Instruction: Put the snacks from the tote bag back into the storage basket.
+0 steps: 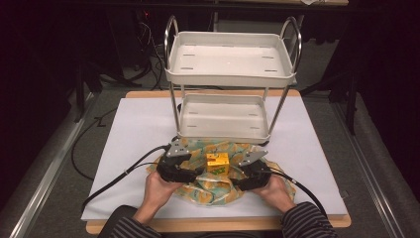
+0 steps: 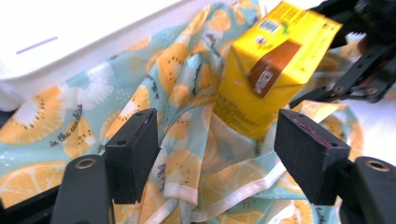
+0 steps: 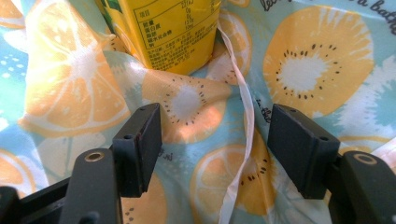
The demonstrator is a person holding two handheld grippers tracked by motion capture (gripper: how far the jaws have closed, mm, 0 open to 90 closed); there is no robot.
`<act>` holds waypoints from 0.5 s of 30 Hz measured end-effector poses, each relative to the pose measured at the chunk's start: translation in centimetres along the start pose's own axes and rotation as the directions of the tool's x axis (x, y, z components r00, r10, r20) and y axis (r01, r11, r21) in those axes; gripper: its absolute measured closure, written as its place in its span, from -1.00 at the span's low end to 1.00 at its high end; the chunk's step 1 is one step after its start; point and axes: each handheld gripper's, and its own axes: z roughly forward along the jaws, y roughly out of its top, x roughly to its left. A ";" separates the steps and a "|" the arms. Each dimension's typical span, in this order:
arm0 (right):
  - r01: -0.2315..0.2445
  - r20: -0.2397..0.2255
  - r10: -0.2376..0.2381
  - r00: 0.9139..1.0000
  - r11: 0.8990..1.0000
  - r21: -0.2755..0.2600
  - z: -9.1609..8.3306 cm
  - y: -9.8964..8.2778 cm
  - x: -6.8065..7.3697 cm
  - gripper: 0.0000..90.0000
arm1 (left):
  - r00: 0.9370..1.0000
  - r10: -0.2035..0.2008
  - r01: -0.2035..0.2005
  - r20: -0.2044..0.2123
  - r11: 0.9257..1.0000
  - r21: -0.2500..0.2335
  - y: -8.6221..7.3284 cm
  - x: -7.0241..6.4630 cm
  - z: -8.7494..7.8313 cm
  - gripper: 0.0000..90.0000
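Both grippers, left (image 1: 190, 173) and right (image 1: 236, 174), released, jaws wide over fruit-print cloth (image 1: 198, 191); yellow carton (image 1: 217, 162) stands mid-cloth between them; pinch the white hem (image 3: 243, 140), avoid nudging carton

The left gripper (image 2: 217, 154) has its black jaws standing wide apart at 7 and 5 o'clock, nothing pressed between them. Beyond the gap lies a rumpled fruit-print cloth (image 2: 187, 88) with a white hem. A yellow carton (image 2: 275, 60) stands tilted on the cloth at 1 o'clock. The other gripper (image 2: 369, 70) sits just beside it at 3 o'clock, and a white tray (image 2: 56, 42) lies at 10 o'clock
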 end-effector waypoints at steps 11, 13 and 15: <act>-0.002 0.005 0.002 1.000 1.000 -0.002 0.0 0.0 0.0 -0.20 | 1.000 0.019 -0.019 0.006 1.000 -0.024 0.7 -0.6 -0.7 -0.40; -0.004 0.005 0.004 1.000 1.000 -0.002 0.0 0.0 0.0 -0.21 | 1.000 0.028 -0.027 0.015 0.999 -0.028 1.0 -0.7 -0.8 -0.41; -0.001 0.004 0.001 1.000 1.000 -0.002 0.0 0.0 0.0 -0.21 | 0.999 0.034 -0.034 0.028 0.999 -0.027 1.1 -0.8 -0.7 -0.41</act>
